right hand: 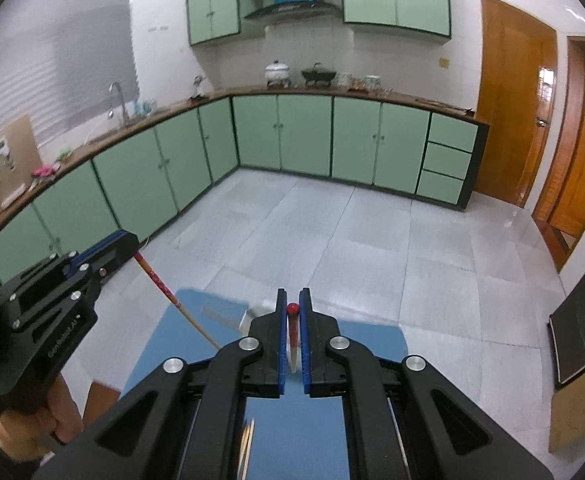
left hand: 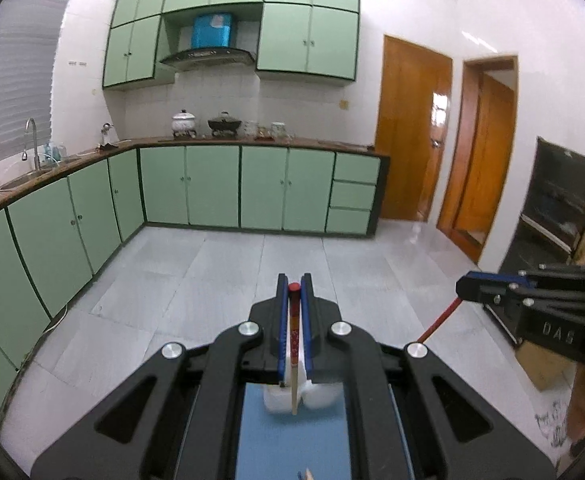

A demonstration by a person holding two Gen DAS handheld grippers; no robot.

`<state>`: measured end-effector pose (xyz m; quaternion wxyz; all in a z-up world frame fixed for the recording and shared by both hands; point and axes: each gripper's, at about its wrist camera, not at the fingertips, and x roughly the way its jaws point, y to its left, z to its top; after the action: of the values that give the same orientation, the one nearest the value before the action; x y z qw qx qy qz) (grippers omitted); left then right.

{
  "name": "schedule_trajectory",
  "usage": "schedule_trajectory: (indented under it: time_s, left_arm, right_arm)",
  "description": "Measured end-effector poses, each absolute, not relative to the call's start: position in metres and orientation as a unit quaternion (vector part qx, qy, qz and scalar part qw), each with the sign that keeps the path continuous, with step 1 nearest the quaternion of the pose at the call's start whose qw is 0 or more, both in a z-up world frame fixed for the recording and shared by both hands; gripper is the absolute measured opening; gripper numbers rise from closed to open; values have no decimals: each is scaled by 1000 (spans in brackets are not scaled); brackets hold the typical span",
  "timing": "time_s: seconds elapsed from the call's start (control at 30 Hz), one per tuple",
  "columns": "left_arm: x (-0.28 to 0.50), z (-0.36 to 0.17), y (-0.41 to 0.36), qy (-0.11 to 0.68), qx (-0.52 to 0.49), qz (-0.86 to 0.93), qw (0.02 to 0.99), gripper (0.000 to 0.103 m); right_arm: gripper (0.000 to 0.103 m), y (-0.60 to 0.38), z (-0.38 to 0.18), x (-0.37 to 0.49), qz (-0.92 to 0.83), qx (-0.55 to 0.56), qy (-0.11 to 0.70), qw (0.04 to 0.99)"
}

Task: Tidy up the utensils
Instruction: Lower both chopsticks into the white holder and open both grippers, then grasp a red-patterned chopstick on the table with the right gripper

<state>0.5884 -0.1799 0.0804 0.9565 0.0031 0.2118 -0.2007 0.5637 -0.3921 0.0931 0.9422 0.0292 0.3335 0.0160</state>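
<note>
Left gripper (left hand: 294,280) and right gripper (right hand: 293,296), each clamped near the red-capped end of a slender red-and-wood chopstick (left hand: 294,344) (right hand: 293,334); tips hanging downward above blue tabletop (right hand: 196,308), probably for sorting.
</note>
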Motion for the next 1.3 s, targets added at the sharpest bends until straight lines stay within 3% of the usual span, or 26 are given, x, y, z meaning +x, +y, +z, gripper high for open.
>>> schedule_trajectory:
  time_s: [0.13,0.5,0.6,0.83,0.97,1.3]
  left_arm:
    - [626,71,-201,207,5,-185,961,5]
    - [681,-22,-213,268,14,-174,947,6]
    - [675,-20,-201,269,15,-178,946,13]
    - [608,4,-150,244,22,-183,952,34]
    - [540,-12,-114,233,28,-186,954,44]
    - [405,-134,-53,277,20,-165,946,58]
  right_arm:
    - [6,-403,78,604,2,37,328,944]
    - [8,-432,-16,662,-6,57,377,924]
    - [10,-441,-21,652,-7,63,370,927]
    - [12,-445,-3,567,2,30,306,952]
    - [17,-429,-18,486,13,-4,270,963]
    - [18,-352,-185,324,47,-14,317,947]
